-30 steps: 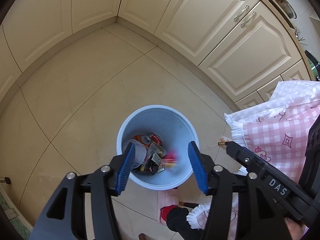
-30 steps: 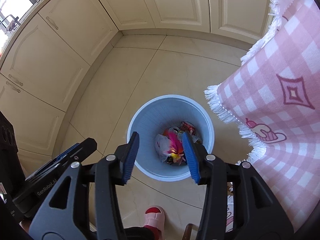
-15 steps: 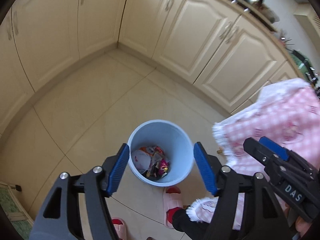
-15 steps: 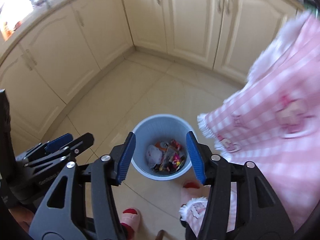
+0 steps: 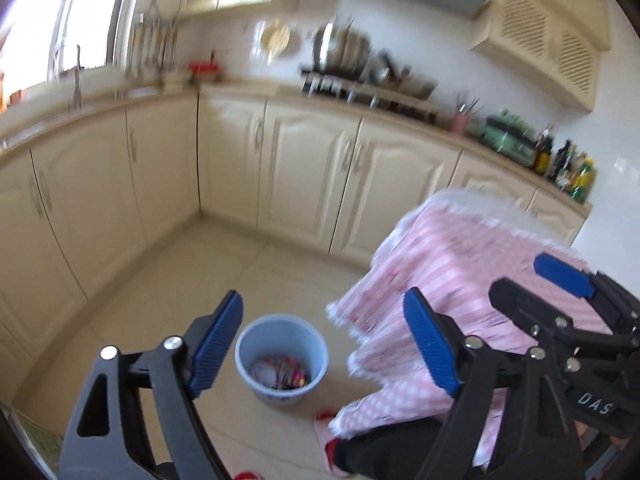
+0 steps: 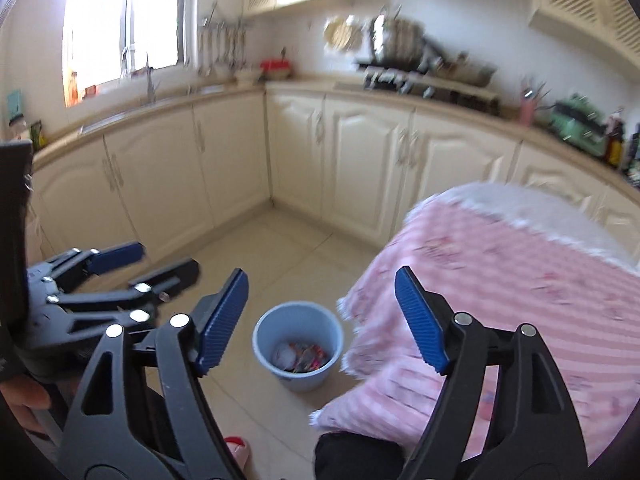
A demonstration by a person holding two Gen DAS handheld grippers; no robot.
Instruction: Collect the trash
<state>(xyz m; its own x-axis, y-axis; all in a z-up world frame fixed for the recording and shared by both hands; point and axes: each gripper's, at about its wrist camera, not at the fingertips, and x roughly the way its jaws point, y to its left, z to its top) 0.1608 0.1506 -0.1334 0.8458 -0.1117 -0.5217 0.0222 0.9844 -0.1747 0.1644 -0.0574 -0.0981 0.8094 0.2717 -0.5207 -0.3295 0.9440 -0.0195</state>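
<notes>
My left claw (image 5: 322, 344) is spread wide with nothing between its blue pads, and my right claw (image 6: 320, 322) is just the same, gaping and empty. Down on the tiled floor (image 5: 192, 280) stands the pale blue bin (image 5: 281, 356), upright, and from the left wrist view it sits right in the gap between my pads. Inside it lies the trash (image 5: 280, 374), a jumble of colourful wrappers and something whitish at the bottom, with the upper walls bare. The right wrist view shows the same bin (image 6: 298, 346) and trash (image 6: 300, 357), again framed between the pads. To the right of the bin hangs the fringed edge of the pink checked cloth (image 5: 444, 280), draped over the desk and dropping close beside the bin's rim; I can't tell whether they touch. Left of the bin the floor runs open all the way to the cream cabinets (image 5: 304, 176), which wrap round the corner. The counter above them is cluttered but too blurred to read. A pink slipper (image 5: 326, 430) sits on the floor just below the bin.
</notes>
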